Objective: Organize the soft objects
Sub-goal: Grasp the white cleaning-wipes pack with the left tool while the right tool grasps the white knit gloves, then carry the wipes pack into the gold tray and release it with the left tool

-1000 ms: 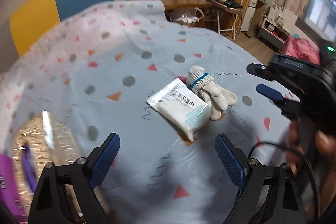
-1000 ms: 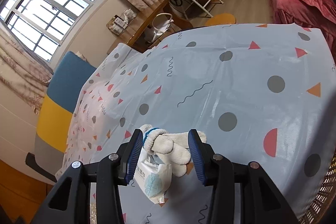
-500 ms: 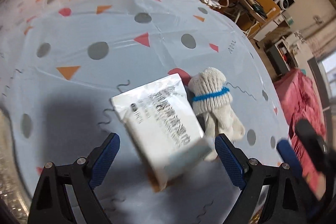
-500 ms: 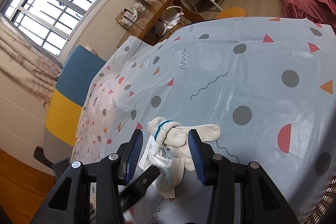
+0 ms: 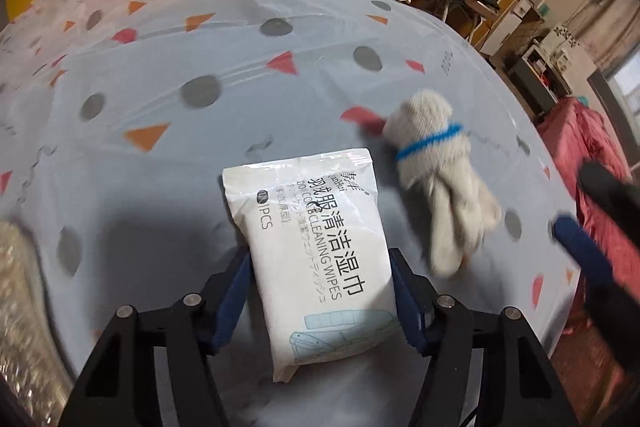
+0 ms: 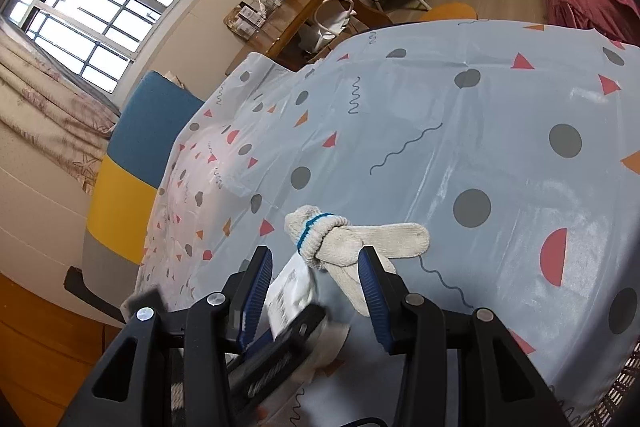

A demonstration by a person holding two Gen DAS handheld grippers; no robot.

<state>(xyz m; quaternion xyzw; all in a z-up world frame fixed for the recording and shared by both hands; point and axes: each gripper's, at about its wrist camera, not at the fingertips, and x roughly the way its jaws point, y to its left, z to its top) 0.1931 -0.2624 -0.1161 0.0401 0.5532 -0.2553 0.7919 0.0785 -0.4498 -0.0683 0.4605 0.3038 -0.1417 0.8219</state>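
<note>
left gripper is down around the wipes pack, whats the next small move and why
Probably finish the squeeze, then lift. The left gripper straddles the wipes pack, jaws closing with a blue pad at each long edge. The pack lies flat on the tablecloth, apart from the gloves, so nothing should drag along.

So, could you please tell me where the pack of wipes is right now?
In the left wrist view the pack of wipes lies on the patterned tablecloth, between the closing left tongs, with the bundled white gloves just to its right.
</note>
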